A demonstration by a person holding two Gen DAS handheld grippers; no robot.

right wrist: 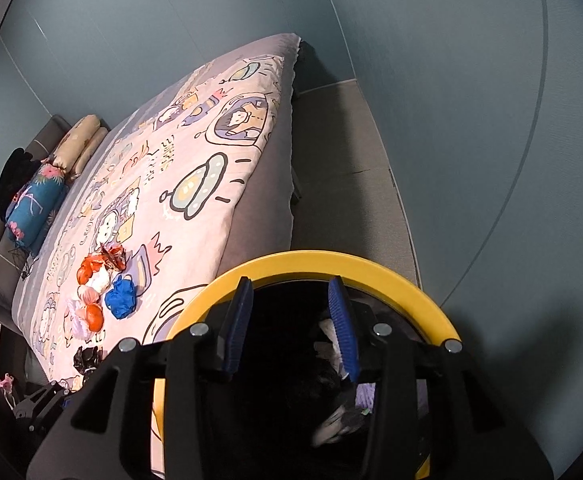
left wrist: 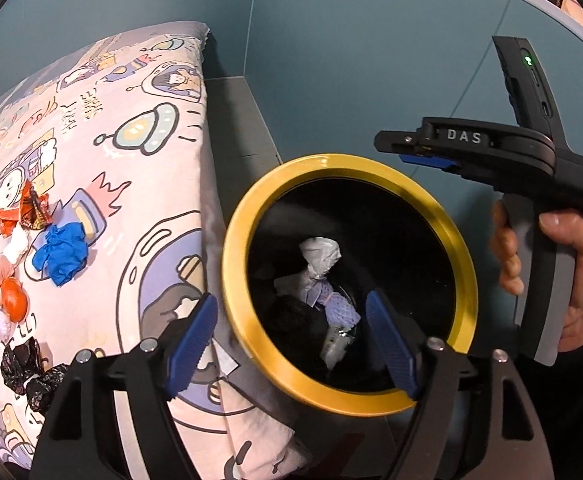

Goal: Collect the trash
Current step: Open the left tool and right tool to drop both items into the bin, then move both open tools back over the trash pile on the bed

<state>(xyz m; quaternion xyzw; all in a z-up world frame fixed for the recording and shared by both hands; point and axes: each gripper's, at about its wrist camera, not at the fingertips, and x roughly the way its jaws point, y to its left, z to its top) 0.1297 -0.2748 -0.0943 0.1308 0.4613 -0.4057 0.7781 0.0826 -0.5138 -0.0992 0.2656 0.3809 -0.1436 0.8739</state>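
A black trash bin with a yellow rim (left wrist: 251, 216) (right wrist: 391, 268) stands beside the bed. Crumpled white and lilac trash (left wrist: 319, 256) lies inside it. My left gripper (left wrist: 291, 344) is open and empty over the bin's near rim. My right gripper (right wrist: 291, 328) is open and empty above the bin mouth; it shows from the side in the left wrist view (left wrist: 407, 148). On the bedspread lie a blue crumpled glove (left wrist: 61, 254) (right wrist: 120, 295), orange and white wrappers (left wrist: 11, 240) (right wrist: 91, 280) and black crumpled plastic (left wrist: 27, 368) (right wrist: 87, 360).
The bed with a cartoon-print cover (left wrist: 131, 128) (right wrist: 195, 168) fills the left side. Pillows (right wrist: 51, 184) lie at its far end. A grey ledge (right wrist: 343, 168) and teal wall (left wrist: 371, 40) run behind the bin.
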